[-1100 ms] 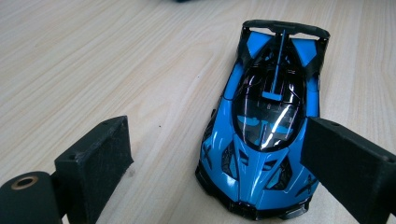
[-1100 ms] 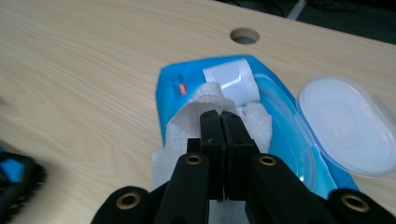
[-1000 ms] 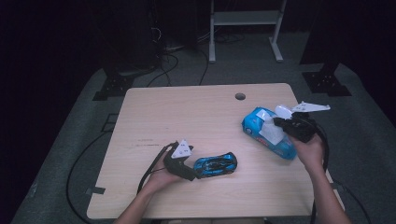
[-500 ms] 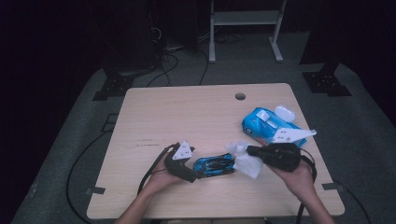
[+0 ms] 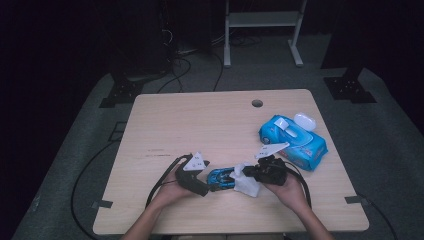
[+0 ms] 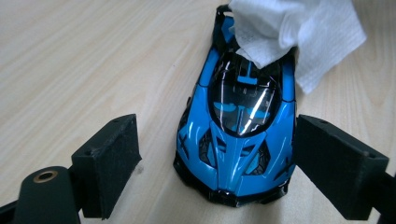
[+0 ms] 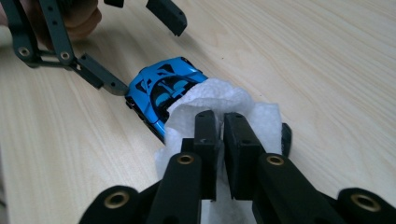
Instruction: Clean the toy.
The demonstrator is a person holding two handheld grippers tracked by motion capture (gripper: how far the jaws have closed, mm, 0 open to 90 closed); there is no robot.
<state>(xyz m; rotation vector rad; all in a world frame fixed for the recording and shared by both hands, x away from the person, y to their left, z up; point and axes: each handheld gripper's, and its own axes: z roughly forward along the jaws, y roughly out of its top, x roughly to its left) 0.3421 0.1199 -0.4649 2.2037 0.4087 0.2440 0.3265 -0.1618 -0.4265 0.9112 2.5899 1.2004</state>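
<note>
Dark room, grey carpet, cables on the floor behind a pale wooden table [image 5: 200, 125] with a small round hole near its far edge. A person's forearms come in at the near edge, one gripper in each hand.

Blue toy car [image 5: 221, 178] sits on the tabletop near the front edge, between the two hands. Left gripper [image 5: 206, 183] lies low at the car's nose; in the left gripper view the car [image 6: 238, 135] stands between the two black jaws, which have just been closing but are not pressing it: one jaw is close beside its flank, the other well off.

Right gripper [image 5: 248, 174] is clenched on a white wipe [image 5: 247, 183]; in the right gripper view the wipe [image 7: 219, 105] drapes over the car's rear end.

A blue pack of wipes [image 5: 292, 141] lies to the right, its white lid flipped open.
</note>
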